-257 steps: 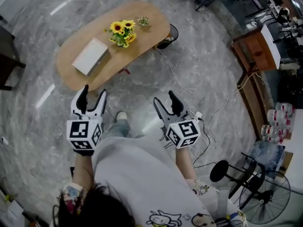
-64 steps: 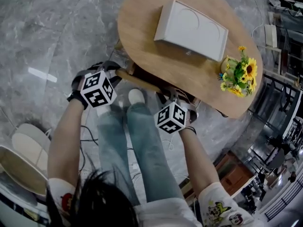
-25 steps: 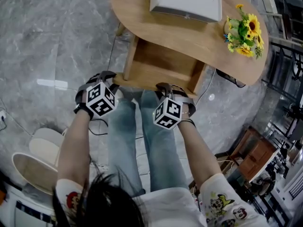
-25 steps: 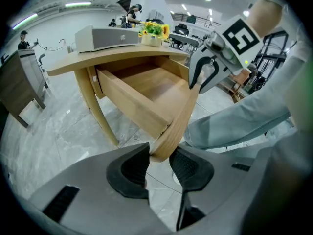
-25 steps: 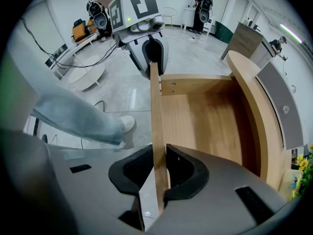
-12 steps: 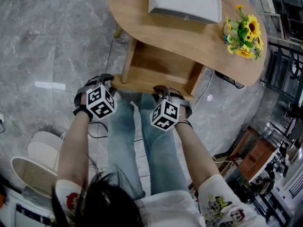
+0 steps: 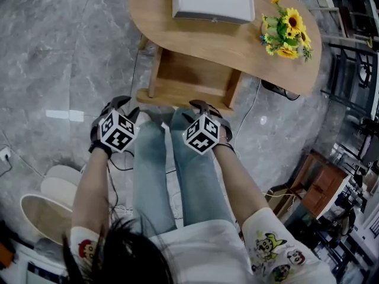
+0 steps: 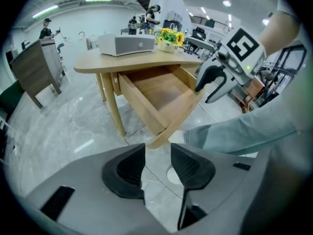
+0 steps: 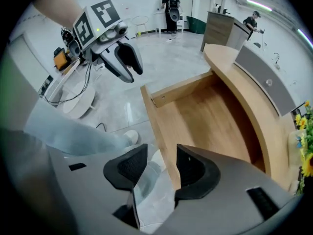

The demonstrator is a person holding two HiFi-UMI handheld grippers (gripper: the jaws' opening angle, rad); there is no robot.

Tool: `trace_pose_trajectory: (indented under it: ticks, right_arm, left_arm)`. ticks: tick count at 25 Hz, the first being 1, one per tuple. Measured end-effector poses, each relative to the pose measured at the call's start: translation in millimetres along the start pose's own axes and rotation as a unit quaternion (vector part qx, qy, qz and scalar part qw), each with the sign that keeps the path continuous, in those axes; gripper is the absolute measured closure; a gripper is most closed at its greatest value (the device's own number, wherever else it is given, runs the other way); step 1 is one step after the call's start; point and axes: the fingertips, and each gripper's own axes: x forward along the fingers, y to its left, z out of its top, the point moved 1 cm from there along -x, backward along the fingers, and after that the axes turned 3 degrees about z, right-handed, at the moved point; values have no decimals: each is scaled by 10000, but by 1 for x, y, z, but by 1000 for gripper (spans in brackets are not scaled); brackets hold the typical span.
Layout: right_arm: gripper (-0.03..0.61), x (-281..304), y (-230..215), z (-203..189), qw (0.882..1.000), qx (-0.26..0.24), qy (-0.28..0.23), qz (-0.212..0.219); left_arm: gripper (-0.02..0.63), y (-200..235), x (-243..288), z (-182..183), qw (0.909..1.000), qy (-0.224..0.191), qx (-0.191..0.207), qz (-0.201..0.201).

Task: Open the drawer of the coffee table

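The coffee table (image 7: 237,43) has its wooden drawer (image 7: 190,76) pulled far out toward me, and the drawer is empty inside. My left gripper (image 7: 123,106) hangs just off the left end of the drawer front (image 7: 177,100). My right gripper (image 7: 206,108) is close to the right end, apart from the wood. In the left gripper view the gripper (image 8: 157,154) is open and the drawer's corner (image 8: 159,131) lies beyond it. In the right gripper view the gripper (image 9: 161,161) is open beside the drawer front (image 9: 159,126). Both sets of jaws have just been opening, with nothing between them.
A white box (image 7: 212,2) and a bunch of sunflowers (image 7: 284,28) stand on the tabletop. My legs in jeans (image 7: 177,170) reach under the drawer. A pale round seat (image 7: 47,203) sits on the marble floor at lower left. A wooden cabinet (image 7: 323,185) stands at right.
Both grippers have come off the drawer front and drawn back a little toward me. Their jaws stand wider than before. The drawer stays pulled out.
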Motion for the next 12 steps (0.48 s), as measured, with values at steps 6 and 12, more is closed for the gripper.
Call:
trace_pose_trajectory:
  ticks: [6,12]
  right_arm:
    - [423,-70,-13,26,9976,282,-537,-347]
    - [410,-159,-27,45,9895,714,-1109,-587]
  left_arm:
    - [474,12,-66,37,9972,-442,-444,418]
    - [474,2,-144,93,9873,-1090,-885,745]
